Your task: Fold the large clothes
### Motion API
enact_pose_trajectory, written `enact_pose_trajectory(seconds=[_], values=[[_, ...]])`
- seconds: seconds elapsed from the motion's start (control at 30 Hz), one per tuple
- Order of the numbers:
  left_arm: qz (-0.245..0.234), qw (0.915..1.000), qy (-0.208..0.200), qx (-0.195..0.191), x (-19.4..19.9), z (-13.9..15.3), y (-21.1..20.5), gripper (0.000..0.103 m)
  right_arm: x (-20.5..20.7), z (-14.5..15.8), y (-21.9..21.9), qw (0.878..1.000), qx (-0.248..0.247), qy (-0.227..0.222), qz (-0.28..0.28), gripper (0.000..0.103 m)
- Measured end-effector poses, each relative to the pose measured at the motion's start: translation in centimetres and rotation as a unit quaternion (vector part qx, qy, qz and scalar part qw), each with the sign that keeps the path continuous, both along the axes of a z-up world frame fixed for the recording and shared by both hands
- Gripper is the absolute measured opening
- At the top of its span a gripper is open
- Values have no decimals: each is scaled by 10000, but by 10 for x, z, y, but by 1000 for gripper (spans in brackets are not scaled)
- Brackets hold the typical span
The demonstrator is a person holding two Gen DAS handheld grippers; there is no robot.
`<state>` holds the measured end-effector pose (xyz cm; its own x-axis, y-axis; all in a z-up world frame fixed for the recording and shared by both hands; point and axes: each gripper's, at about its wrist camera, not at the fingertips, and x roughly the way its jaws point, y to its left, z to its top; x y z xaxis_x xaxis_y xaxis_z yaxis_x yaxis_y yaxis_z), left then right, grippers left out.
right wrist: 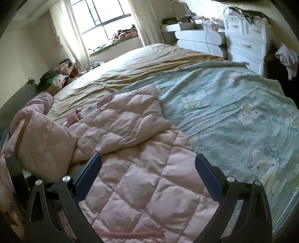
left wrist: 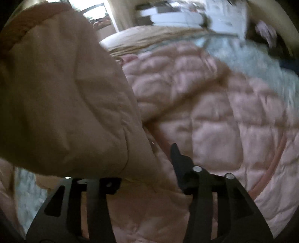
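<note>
A pink quilted jacket (right wrist: 142, 179) lies spread on the bed, with a bunched part (right wrist: 43, 142) at its left. My right gripper (right wrist: 148, 168) hovers just above the jacket's body, its blue-padded fingers (right wrist: 209, 179) wide open with nothing between them. In the left wrist view a thick fold of the same jacket (left wrist: 65, 93) rises close in front of the camera and fills the left half. My left gripper (left wrist: 147, 151) has this fold between its jaws. Its right finger (left wrist: 177, 157) stands a little apart from the fabric, so the jaws are open. The fold hides its left finger.
The bed carries a pale green cartoon-print sheet (right wrist: 233, 112) on the right and a tan cover (right wrist: 130, 61) farther back. White drawers (right wrist: 243, 37) and a cluttered white dresser (right wrist: 196, 35) stand beyond the bed. Piled clothes (right wrist: 58, 74) lie near the window (right wrist: 104, 16).
</note>
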<state>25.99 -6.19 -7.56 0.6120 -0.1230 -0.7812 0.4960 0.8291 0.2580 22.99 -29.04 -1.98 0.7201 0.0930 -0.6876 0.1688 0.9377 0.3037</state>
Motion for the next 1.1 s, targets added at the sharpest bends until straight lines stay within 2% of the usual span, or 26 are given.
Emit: enact_pose_trajectory(seconds=[0.07,0.13,0.3,0.37,0.53,0.7,0.83,0.93,1.03,1.07,1.1], values=[[-157,9998,39,84,-6,-7,-4,55,0,-2,-5,9999,82,31,-77,99],[-201,9997,15,146,-10,-9,-5,61,1,-3,-10,9998,135,50,-138,99],[-164,9994,217,-193,-18,-2,1,77,4,-1,-20,9996,220,71,-189,99],[-126,9993,217,-293,-24,3,3,90,5,0,-23,9994,269,81,-207,99],[-246,9978,212,-586,-52,20,16,94,7,6,-24,9985,527,44,-134,99],[323,9950,217,-924,-54,40,50,94,13,6,-9,9962,852,69,164,99],[1041,9910,-21,-845,-40,58,80,94,25,-5,13,9910,1185,318,530,99],[1673,9805,-53,-1029,-20,72,116,94,37,-15,32,9850,1419,530,827,99],[2139,9697,-133,-1171,5,85,142,94,51,-27,42,9795,1670,711,873,99],[2238,9677,-195,-1142,11,89,147,94,57,-32,44,9775,1766,776,850,94],[2381,9648,-283,-1076,20,92,152,94,60,-36,44,9762,1830,833,809,82]])
